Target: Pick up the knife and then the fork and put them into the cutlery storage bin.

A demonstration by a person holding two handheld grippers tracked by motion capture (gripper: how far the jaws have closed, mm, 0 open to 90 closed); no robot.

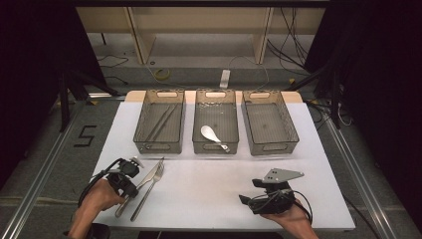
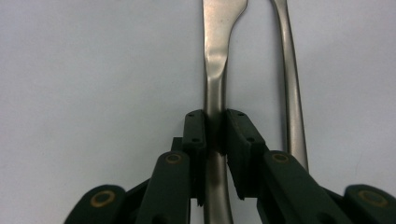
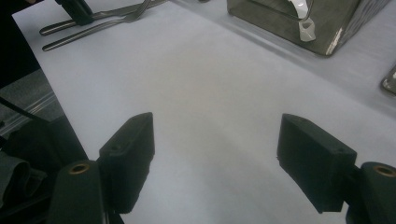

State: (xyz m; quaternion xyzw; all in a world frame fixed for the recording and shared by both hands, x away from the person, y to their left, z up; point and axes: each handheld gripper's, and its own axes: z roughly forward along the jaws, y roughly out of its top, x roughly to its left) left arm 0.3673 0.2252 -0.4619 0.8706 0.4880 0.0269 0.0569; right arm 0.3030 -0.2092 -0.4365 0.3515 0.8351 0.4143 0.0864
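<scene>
Silver metal shines on the knife (image 2: 216, 56), which is laid flat on the white desk (image 1: 214, 191) near its front left side. Its handle is squeezed between the two black jaws of the left claw (image 2: 216, 133) (the pads are pressed right against the metal). Just beside the knife, a fork (image 2: 292, 93) is laid along the same way, close by but not held. The left claw (image 1: 125, 177) is gripped by a hand (image 1: 99, 196) at the desk's left front.

Well apart, at the front right, the right claw (image 3: 215, 154) is held wide, with nothing but bare desk between its jaws.

Farther back, three see-through bins are lined up in a row. A pair of chopsticks (image 1: 160, 123) is seen in the left bin (image 1: 140, 119), a white spoon (image 1: 213, 135) in the middle bin (image 1: 198, 124), and nothing can be made out in the right bin (image 1: 291, 124).
</scene>
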